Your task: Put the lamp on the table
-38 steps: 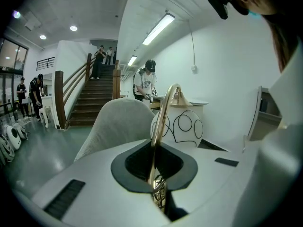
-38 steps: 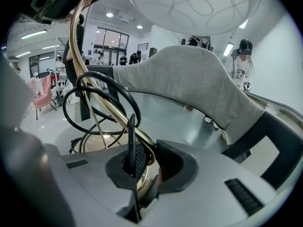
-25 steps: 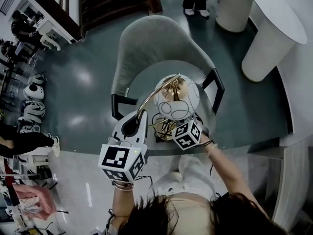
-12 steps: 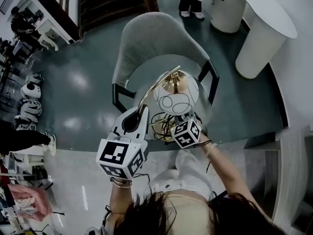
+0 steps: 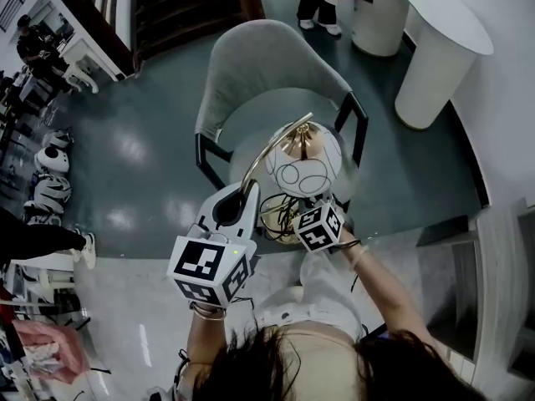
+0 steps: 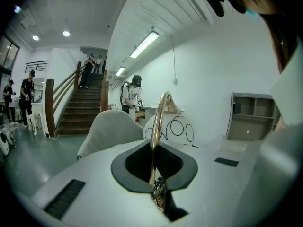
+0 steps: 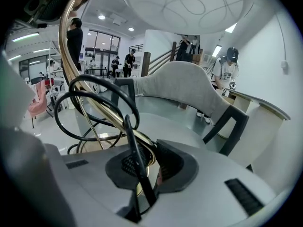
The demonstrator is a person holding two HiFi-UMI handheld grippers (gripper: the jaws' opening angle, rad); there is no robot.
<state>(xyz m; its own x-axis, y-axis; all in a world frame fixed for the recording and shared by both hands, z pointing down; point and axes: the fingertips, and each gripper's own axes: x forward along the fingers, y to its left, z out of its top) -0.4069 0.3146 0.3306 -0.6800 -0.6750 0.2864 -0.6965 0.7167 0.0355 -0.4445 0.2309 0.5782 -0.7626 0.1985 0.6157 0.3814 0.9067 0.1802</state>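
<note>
The brass arched-stem lamp with a white, line-patterned globe shade point(image 5: 303, 164) is held aloft over the grey upholstered chair point(image 5: 267, 65). Its stem is clamped by the left gripper point(image 5: 241, 194), and its lower brass rod and black cord point(image 7: 134, 145) by the right gripper point(image 5: 294, 212).

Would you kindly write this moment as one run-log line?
left tool: shut on lamp arm | right tool: shut on lamp stem | lamp: held over grey chair
</note>
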